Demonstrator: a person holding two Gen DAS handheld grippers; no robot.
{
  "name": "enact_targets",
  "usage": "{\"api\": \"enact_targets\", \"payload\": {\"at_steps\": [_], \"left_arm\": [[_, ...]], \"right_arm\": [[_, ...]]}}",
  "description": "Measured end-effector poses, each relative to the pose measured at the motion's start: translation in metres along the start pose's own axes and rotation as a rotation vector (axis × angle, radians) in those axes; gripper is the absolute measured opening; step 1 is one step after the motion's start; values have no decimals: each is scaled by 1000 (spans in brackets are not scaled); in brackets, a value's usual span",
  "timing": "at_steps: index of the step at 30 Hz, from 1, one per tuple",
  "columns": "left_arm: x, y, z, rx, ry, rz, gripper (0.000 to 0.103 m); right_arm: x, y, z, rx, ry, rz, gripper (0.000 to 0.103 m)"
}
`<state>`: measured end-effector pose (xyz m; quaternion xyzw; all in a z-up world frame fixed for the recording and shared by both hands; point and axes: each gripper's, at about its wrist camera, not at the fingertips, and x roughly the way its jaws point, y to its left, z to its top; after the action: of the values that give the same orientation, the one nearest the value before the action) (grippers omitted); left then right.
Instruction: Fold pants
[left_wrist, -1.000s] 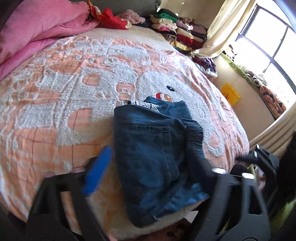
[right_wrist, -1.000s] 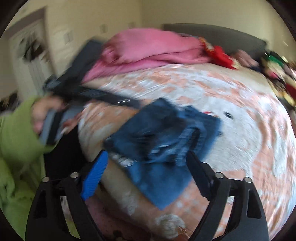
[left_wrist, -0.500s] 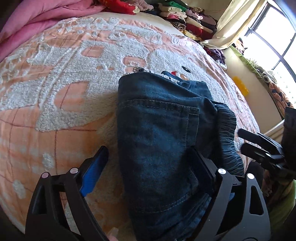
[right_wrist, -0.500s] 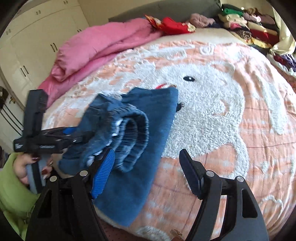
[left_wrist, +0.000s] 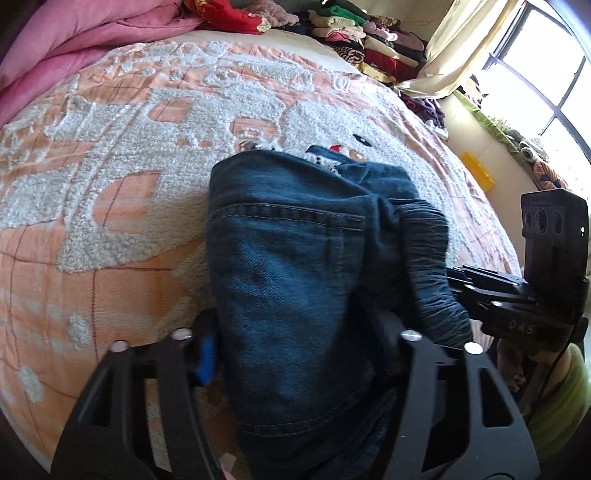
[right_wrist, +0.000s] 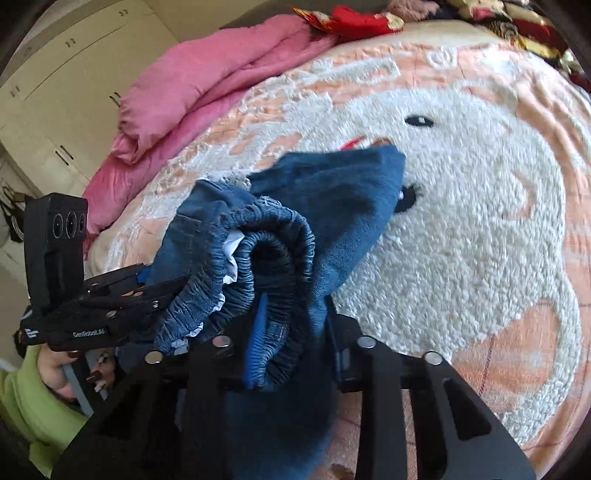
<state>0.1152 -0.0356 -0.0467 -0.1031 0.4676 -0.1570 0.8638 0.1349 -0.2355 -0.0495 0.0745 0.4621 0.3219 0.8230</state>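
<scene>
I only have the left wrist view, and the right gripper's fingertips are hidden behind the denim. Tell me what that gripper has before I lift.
Observer: The right gripper has just closed its jaws on the rolled elastic waistband of the jeans; the denim sits between its pads.
Operator: Now report my left gripper as that camera sees it.
Observer: The left gripper comes in from the side. Its jaws have just been closing, with the waistband's other end between them.
Operator: Check the roll for anything sticking out.
Observer: A white label or lining pokes out of the roll.
</scene>
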Motion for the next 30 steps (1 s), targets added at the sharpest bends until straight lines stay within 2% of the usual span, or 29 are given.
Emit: {"api": "enact_targets", "payload": {"at_steps": [4, 8, 9, 16, 25, 27, 29, 30], "left_arm": [[-10, -1, 5, -6, -19, -14, 37], [-22, -6, 16, 1, -56, -30, 37], [-25, -8, 21, 9, -67, -26, 37], [-28, -4, 59, 17, -124, 6, 37], [-7, 11, 84, 0, -102, 36, 37], [0, 15, 82, -5, -85, 46, 38], [6, 19, 80, -11, -69, 54, 48], [8, 21, 78, -17, -61, 57, 51]], "right_arm": [[-15, 14, 7, -57, -50, 5, 20], [-20, 24, 22, -93, -80, -4, 20], [-21, 25, 27, -103, -89, -9, 18], [-12, 22, 65, -112, -125, -23, 18], [8, 19, 92, -137, -120, -76, 18], [14, 16, 92, -132, -106, -92, 20], [20, 10, 89, -123, -87, -122, 20], [22, 9, 88, -118, -80, -131, 27]]}}
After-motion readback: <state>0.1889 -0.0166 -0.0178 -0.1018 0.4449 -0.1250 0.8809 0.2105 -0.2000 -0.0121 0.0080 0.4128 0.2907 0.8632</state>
